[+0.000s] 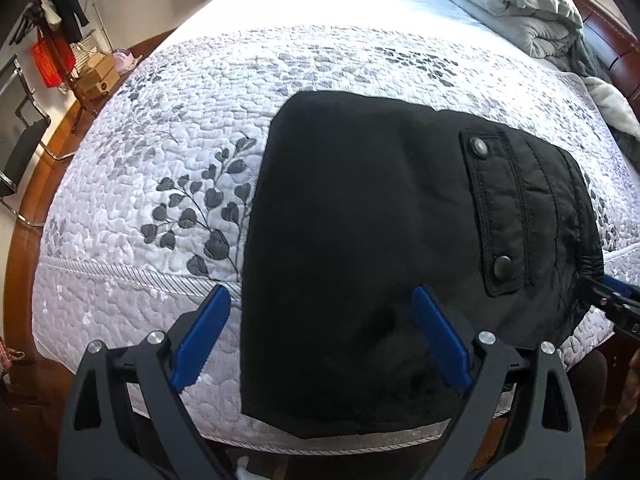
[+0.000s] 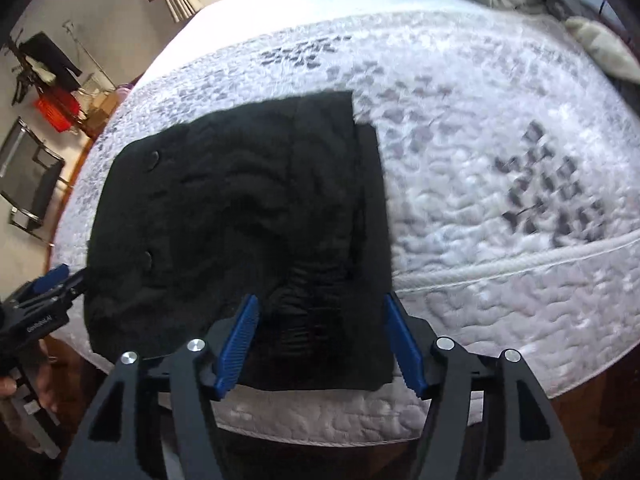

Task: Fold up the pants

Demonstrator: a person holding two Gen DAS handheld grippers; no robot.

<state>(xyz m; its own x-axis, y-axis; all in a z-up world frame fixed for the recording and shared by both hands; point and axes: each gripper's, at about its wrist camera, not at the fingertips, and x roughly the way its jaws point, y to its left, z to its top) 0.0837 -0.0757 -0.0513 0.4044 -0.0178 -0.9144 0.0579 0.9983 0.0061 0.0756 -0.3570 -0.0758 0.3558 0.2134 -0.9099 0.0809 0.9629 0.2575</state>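
While the black pants (image 1: 360, 220) lie folded into a compact block on the quilted bedspread (image 1: 140, 152) near the bed's front edge, both tools hang just above them — left gripper (image 1: 320, 336) with fingers spread wide over the near hem, right gripper (image 2: 324, 340) equally wide over the elastic waistband. Nothing gripped. Looks like the fold is nearly finished; the next move probably calls for one last halving, or a smoothing press along the snap-button pocket flap (image 1: 496, 208)
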